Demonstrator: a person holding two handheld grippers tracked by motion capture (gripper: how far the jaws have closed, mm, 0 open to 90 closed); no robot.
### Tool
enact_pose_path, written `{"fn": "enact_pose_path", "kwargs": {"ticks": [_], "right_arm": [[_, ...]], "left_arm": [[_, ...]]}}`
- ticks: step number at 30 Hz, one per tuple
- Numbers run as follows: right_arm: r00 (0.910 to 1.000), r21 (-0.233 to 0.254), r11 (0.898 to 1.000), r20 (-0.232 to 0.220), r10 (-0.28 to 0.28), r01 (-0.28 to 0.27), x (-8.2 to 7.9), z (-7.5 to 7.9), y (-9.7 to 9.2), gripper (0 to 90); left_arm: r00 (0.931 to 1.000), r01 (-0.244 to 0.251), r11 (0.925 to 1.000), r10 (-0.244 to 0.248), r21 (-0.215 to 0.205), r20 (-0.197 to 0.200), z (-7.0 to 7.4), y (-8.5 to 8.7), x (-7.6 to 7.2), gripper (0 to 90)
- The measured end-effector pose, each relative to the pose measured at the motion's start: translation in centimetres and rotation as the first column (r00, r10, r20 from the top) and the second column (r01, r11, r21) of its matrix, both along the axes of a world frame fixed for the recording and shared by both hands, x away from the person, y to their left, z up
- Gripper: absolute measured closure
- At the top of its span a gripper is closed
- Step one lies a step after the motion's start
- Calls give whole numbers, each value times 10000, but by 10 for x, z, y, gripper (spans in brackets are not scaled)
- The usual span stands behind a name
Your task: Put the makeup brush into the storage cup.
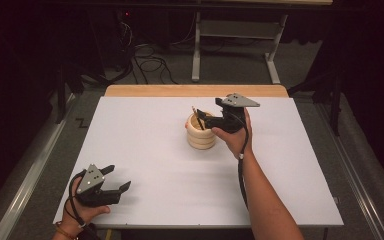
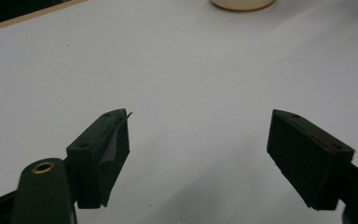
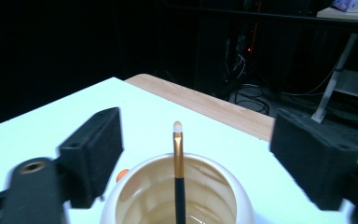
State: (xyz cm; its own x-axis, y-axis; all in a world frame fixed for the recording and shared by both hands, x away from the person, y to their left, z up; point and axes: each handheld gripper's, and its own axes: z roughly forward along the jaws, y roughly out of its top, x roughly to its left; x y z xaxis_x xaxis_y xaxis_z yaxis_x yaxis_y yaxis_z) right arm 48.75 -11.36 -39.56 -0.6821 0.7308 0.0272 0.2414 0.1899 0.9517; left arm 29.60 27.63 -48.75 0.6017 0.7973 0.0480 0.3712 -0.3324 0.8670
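Forearms nearest; both grippers' jaws wide, empty; white table [image 1: 145,165]; dark room, floor cables [image 1: 150,65].

High view: fixed above the near side, facing forward and down, far enough to take in the whole white table [image 1: 145,150] and the floor behind. Left gripper view: low over the near left part, facing across the table surface [image 2: 182,70], close to it. Right gripper view: very near the cream cup [image 3: 223,186], facing the far wooden edge [image 3: 214,105]. Shared by all three: the cup [image 1: 201,132] [image 2: 242,3] and the table.
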Motion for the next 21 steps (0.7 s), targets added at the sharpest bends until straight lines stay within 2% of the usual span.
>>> {"fn": "enact_pose_path", "kwargs": {"ticks": [6,16,21], "right_arm": [[9996,-519,9983,101,-261,266,-3,2,2,162],[9998,-811,9966,159,-122,135,-7,8,-2,162],[9998,-1197,9928,211,-14,39,-9,9,-4,162]], "left_arm": [[10000,29,10000,-29,37,-27,0,0,0,217],[10000,-11,10000,11,-14,8,0,0,-1,217],[10000,-9,10000,9,26,10,1,0,-1,217]]}}
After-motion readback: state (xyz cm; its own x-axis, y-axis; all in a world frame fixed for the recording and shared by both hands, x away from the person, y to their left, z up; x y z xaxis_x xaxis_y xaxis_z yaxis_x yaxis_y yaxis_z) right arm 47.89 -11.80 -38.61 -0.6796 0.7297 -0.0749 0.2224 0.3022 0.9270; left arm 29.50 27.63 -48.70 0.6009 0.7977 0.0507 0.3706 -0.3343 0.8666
